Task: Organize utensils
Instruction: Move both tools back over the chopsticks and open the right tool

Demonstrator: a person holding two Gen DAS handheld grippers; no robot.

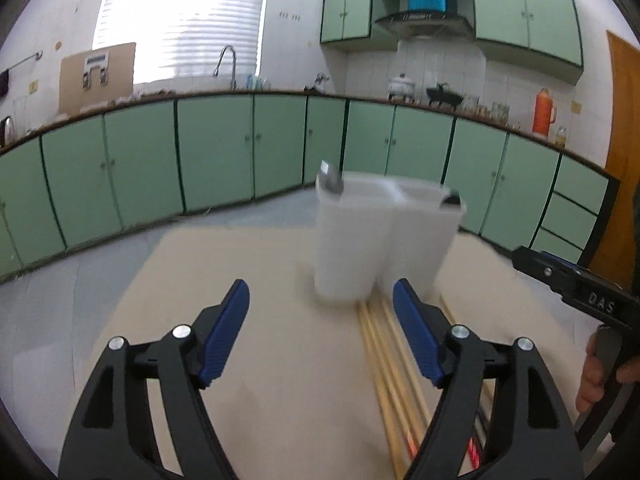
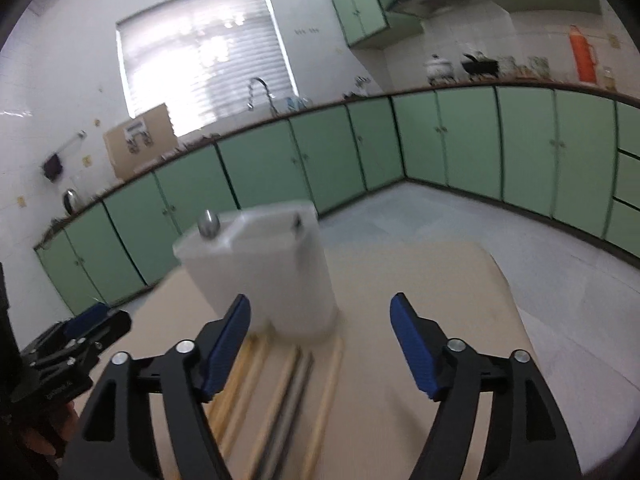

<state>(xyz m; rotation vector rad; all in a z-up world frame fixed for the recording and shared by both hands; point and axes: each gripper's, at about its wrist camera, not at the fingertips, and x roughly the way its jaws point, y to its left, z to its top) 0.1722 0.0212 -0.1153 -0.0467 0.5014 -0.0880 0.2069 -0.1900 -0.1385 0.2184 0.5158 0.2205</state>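
A white two-compartment utensil holder (image 1: 384, 236) stands on the beige table (image 1: 260, 320); it also shows in the right wrist view (image 2: 272, 268). A metal spoon (image 1: 331, 182) pokes out of its left compartment, and a dark tip (image 1: 451, 198) shows at its right rim. Several wooden chopsticks (image 1: 394, 364) lie on the table in front of the holder, some with red ends; they show blurred in the right wrist view (image 2: 280, 392). My left gripper (image 1: 322, 312) is open and empty above the table, chopsticks under its right finger. My right gripper (image 2: 320, 320) is open and empty above the chopsticks.
Green base cabinets (image 1: 216, 152) under a counter run around the room behind the table. The right gripper's body (image 1: 576, 288) shows at the right edge of the left wrist view. The left gripper (image 2: 76, 340) shows at the left of the right wrist view.
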